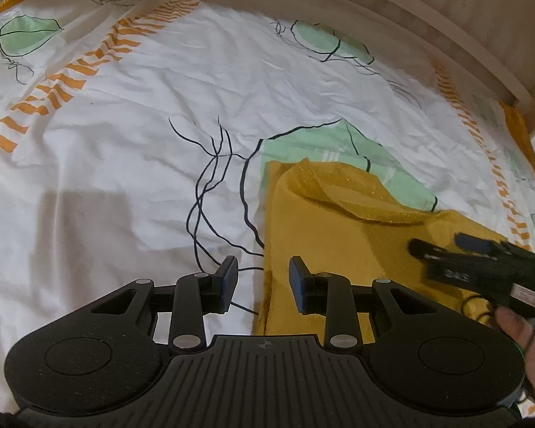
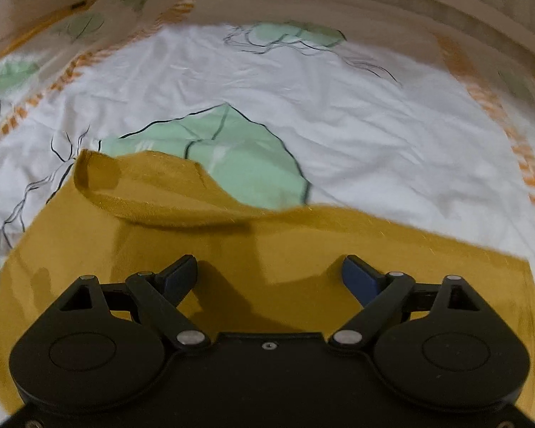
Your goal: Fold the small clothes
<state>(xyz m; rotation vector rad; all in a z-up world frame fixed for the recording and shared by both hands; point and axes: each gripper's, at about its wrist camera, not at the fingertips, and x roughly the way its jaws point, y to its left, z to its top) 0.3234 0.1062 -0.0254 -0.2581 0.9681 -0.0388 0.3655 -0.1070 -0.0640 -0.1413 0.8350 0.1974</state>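
- Left claw [image 1: 264, 283]: its 2 fingers [image 1: 227, 281] stand spread apart with nothing between them. The gap lies over the left edge of the garment, so 1 finger is over the bedsheet and the other over the yellow cloth. Whether the tips touch the fabric cannot be told.
- Right claw [image 2: 269, 278]: fingers [image 2: 360, 280] spread wide, wider than those of the left claw, and pinching nothing. It sits over the middle of the garment. In the left wrist view the same claw [image 1: 442, 249] enters from the right edge, blurred, above the right part of the cloth.
- Hand [image 1: 524, 335]: part of the person's right hand shows at the lower right of the left wrist view, behind the right claw.
- Garment [image 1: 339, 242]: a small mustard-yellow piece of clothing lying mostly flat on the bed. Its far edge carries a rounded opening [image 2: 167, 199] with a raised rim, and a loose flap of cloth stands up there. In the right wrist view the garment [image 2: 267, 249] fills the lower half of the frame.
- Bedsheet [image 1: 142, 114]: white and wrinkled, printed with pale green leaf shapes outlined in dark lines and with a band of orange stripes. 1 green leaf [image 2: 232, 157] lies just beyond the far edge of the garment, partly covered by it.
- Bed frame [image 1: 446, 18]: a pale wooden board curves along the far side of the sheet.
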